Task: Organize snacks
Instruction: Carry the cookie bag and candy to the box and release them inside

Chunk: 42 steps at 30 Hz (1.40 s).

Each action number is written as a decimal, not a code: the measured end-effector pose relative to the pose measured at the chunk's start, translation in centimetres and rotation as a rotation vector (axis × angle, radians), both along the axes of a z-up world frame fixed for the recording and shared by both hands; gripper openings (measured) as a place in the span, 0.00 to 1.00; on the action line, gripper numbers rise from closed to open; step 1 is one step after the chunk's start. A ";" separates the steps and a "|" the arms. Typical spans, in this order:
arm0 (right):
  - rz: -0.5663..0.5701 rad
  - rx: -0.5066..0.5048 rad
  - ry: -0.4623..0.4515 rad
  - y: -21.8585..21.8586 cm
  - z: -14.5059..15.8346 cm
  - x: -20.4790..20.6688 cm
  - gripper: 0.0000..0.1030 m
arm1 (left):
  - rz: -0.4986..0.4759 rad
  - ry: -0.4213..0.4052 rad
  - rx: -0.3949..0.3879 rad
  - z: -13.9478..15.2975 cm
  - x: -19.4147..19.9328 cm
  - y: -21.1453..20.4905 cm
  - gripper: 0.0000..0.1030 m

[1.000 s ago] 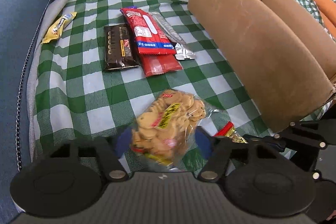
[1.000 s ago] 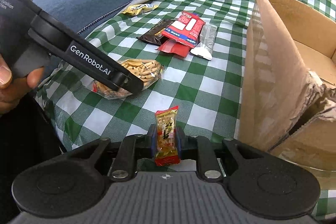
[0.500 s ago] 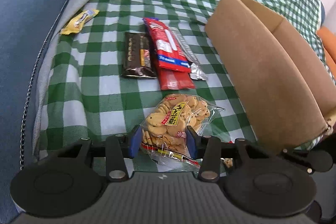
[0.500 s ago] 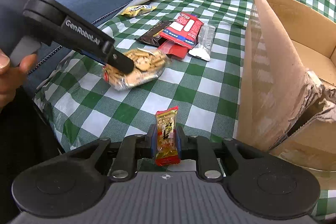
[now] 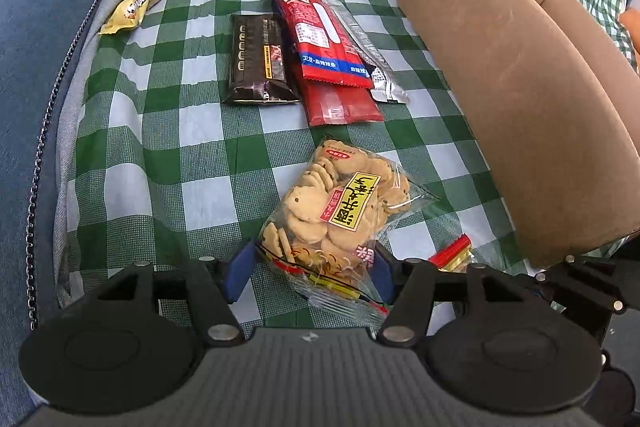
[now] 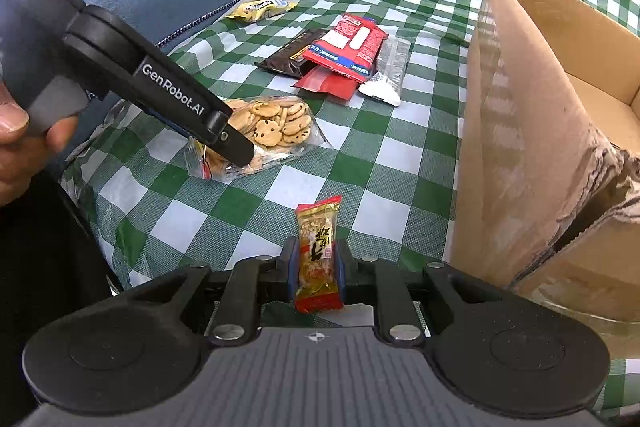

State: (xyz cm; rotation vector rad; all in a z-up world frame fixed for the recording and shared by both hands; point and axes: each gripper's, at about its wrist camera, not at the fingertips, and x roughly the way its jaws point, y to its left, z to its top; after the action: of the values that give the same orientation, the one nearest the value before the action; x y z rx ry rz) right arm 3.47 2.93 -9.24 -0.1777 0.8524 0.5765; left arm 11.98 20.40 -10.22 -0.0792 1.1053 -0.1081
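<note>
**Snacks on the checked cloth**

The left gripper [image 5: 310, 273] has its blue pads on each side of the cookie bag [image 5: 340, 211], and its jaws are opening. The pads look a little apart from the bag, which lies on the cloth. The right gripper [image 6: 316, 269] is pinched tight on a small red snack pack [image 6: 318, 253], which stands up between its pads.

Both are over a green and white checked cloth [image 5: 132, 187]. It is soft and a bit wrinkly. A tall brown cardboard box [image 6: 520, 147] stands on it to the right, open at the top, with a torn near corner. A blue cushion [image 5: 36, 27] runs along the left side.

The cookie bag is clear, full of round tan cookies with dark dots, and has a yellow label. Past it lie a dark brown pack [image 5: 258, 61], red packs [image 5: 320, 39] piled up, and a silver pack [image 5: 376, 67], all touching. A yellow snack [image 5: 138, 7] lies alone near the cushion.
</note>
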 end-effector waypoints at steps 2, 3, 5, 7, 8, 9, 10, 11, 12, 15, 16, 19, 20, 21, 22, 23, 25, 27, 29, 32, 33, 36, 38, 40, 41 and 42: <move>0.001 -0.001 -0.001 0.0 0.0 0.0 0.19 | 0.006 -0.008 -0.011 0.1 0.0 0.1 0.59; 0.000 -0.001 -0.002 0.0 0.0 0.0 0.19 | 0.005 -0.011 -0.019 0.1 -0.1 0.2 0.55; 0.002 -0.003 -0.008 0.0 0.0 -0.1 0.19 | 0.009 -0.022 -0.028 0.3 -0.2 0.3 0.52; 0.002 0.001 -0.023 0.0 0.2 -0.2 0.18 | 0.011 -0.037 -0.042 0.6 -0.3 0.4 0.51; 0.004 0.008 -0.028 -0.1 0.4 -0.3 0.18 | 0.012 -0.044 -0.046 0.7 -0.4 0.4 0.51; 0.003 0.013 -0.032 -0.1 0.6 -0.4 0.18 | 0.015 -0.051 -0.052 0.8 -0.5 0.4 0.50; 0.004 0.018 -0.040 -0.2 0.7 -0.5 0.18 | 0.017 -0.059 -0.058 0.9 -0.6 0.5 0.50; 0.005 0.020 -0.045 -0.2 0.9 -0.5 0.18 | 0.019 -0.066 -0.065 1.1 -0.6 0.6 0.50; 0.004 0.022 -0.049 -0.2 1.0 -0.6 0.18 | 0.021 -0.073 -0.071 1.2 -0.7 0.7 0.50; -0.002 0.028 -0.059 -0.3 1.2 -0.7 0.18 | 0.029 -0.096 -0.091 1.6 -1.0 0.9 0.50; -0.003 0.030 -0.062 -0.3 1.2 -0.7 0.18 | 0.030 -0.105 -0.098 1.8 -1.1 1.0 0.50; -0.009 0.040 -0.073 -0.3 1.5 -0.9 0.18 | 0.039 -0.135 -0.123 2.2 -1.5 1.5 0.50; -0.010 0.046 -0.079 -0.3 1.7 -0.9 0.18 | 0.043 -0.142 -0.130 2.3 -1.6 1.6 0.50; -0.012 0.054 -0.088 -0.4 1.9 -1.0 0.18 | 0.048 -0.149 -0.136 2.5 -1.7 1.8 0.50; -0.012 0.060 -0.095 -0.4 2.1 -1.1 0.18 | 0.052 -0.154 -0.143 2.6 -1.7 2.0 0.50; -0.012 0.066 -0.102 -0.5 2.3 -1.2 0.18 | 0.057 -0.156 -0.149 2.6 -1.8 2.1 0.50; -0.010 0.076 -0.113 -0.5 2.6 -1.4 0.18 | 0.065 -0.159 -0.158 2.7 -1.8 2.2 0.50; -0.006 0.080 -0.118 -0.5 2.8 -1.5 0.18 | 0.070 -0.162 -0.161 2.7 -1.8 2.2 0.50; -0.004 0.086 -0.124 -0.6 3.0 -1.6 0.18 | 0.071 -0.166 -0.160 2.7 -1.9 2.2 0.50; -0.005 0.100 -0.139 -0.7 3.5 -1.7 0.18 | 0.073 -0.177 -0.158 2.8 -2.1 2.2 0.50; -0.006 0.106 -0.145 -0.7 3.8 -1.8 0.18 | 0.074 -0.180 -0.158 2.8 -2.2 2.2 0.50; -0.008 0.132 -0.169 -1.0 4.8 -2.0 0.18 | 0.085 -0.193 -0.164 3.0 -2.4 2.4 0.50; -0.008 0.138 -0.199 -1.2 5.8 -2.2 0.18 | 0.090 -0.201 -0.170 3.2 -2.5 2.5 0.50; -0.020 0.146 -0.254 -1.6 7.5 -2.2 0.18 | 0.091 -0.206 -0.175 3.3 -2.6 2.6 0.50; -0.033 0.154 -0.275 -2.0 8.4 -2.1 0.18 | 0.089 -0.208 -0.176 3.3 -2.6 2.5 0.50; -0.048 0.165 -0.292 -2.4 9.3 -1.9 0.18 | 0.087 -0.211 -0.174 3.3 -2.7 2.5 0.50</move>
State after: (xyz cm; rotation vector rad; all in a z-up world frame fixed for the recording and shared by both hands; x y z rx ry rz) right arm 1.59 0.50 0.08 -0.0878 0.5226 0.5569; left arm 9.31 22.87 -6.89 -0.2657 0.8788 -0.1316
